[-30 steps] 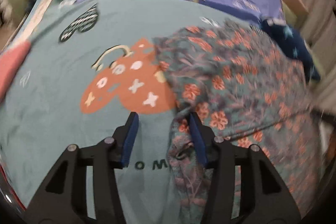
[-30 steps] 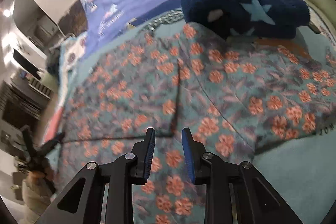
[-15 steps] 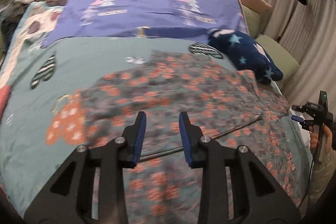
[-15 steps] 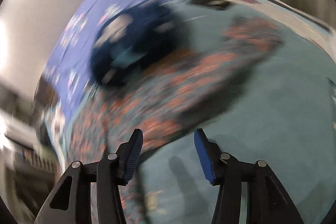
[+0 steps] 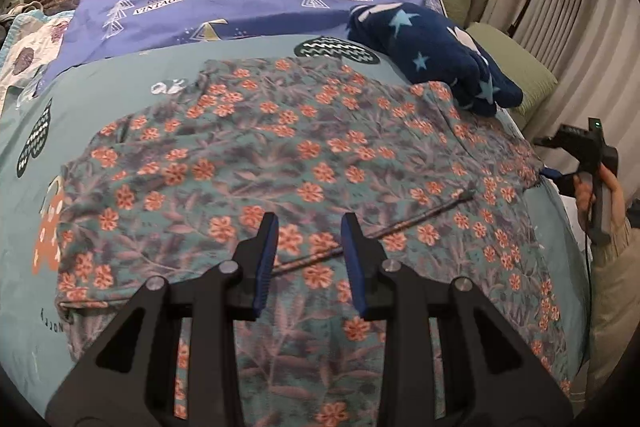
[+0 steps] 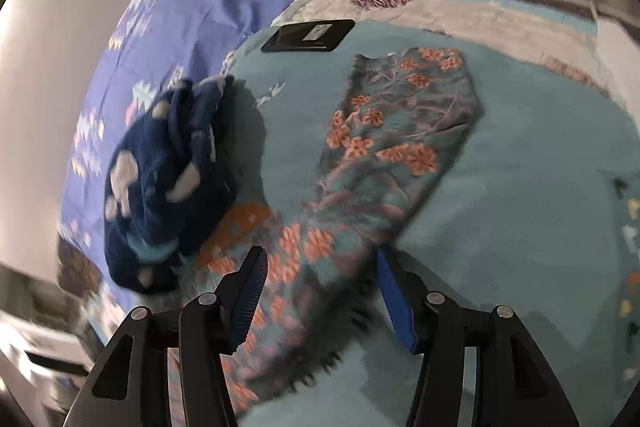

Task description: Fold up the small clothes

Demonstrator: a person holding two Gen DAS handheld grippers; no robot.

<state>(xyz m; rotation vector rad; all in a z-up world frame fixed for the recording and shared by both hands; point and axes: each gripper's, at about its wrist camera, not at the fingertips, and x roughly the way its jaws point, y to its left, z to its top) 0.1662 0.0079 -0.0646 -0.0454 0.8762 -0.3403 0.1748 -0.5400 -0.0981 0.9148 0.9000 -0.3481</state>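
Hovering with both grippers spread and empty: your left gripper (image 5: 308,247) over the floral garment (image 5: 280,163) lying flat on the bed (image 5: 120,83), right gripper (image 6: 320,291) at its edge. Folding looks barely begun.

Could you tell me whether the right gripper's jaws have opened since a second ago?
Yes. The right gripper now gapes wide over the floral garment; earlier its pads sat close together.

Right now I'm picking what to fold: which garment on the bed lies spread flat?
The floral garment, teal with orange flowers, lies spread beneath the left claw. The navy star-patterned fleece is bunched up.
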